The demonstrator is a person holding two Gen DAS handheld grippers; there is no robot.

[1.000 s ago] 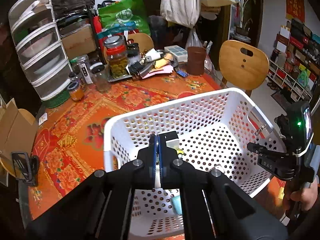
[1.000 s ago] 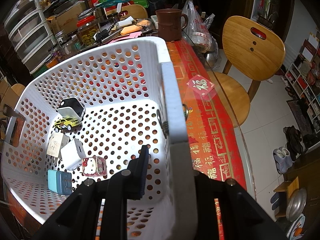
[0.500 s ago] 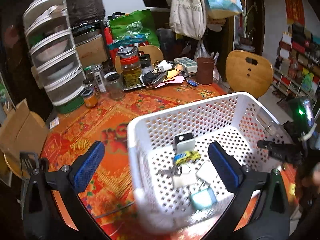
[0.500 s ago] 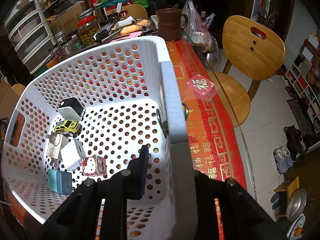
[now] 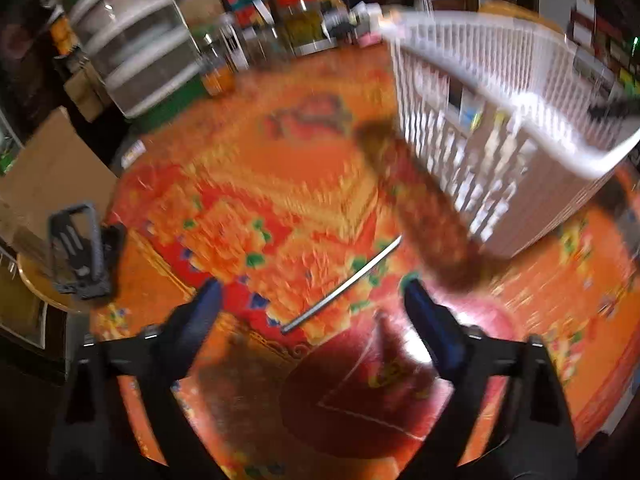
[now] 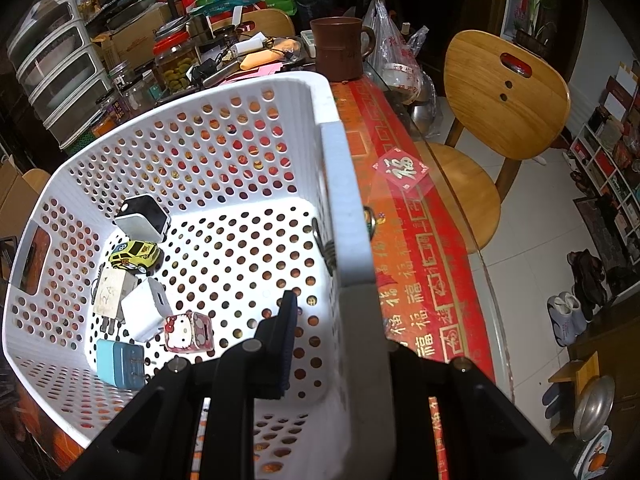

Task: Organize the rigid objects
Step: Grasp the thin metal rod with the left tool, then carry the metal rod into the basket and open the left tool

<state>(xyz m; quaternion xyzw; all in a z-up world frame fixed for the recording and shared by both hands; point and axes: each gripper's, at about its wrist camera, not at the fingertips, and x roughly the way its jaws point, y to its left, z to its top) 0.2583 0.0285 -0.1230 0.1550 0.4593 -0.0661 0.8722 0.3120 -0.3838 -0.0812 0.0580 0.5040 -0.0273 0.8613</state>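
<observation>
A white perforated basket (image 6: 200, 152) stands on the orange patterned table; it also shows blurred at the upper right of the left wrist view (image 5: 500, 92). Inside lie a black-and-white charger (image 6: 142, 220), a yellow toy car (image 6: 134, 256), a white charger (image 6: 144, 308), a pink Hello Kitty box (image 6: 188, 332) and a blue adapter (image 6: 118, 364). My right gripper (image 6: 332, 320) is shut on the basket's right rim. My left gripper (image 5: 312, 304) is open and empty above the table, left of the basket. A thin metal rod (image 5: 342, 290) lies between its fingers.
Jars, a stack of plastic drawers (image 5: 132, 40) and clutter crowd the far side of the table. A brown mug (image 6: 340, 54) stands behind the basket. A wooden chair (image 6: 500, 100) is at the right. A black phone stand (image 5: 78, 248) sits at the table's left edge.
My left gripper has opened, released an item into the basket, and swung away left and down over the table. The right gripper has kept its hold on the rim.
</observation>
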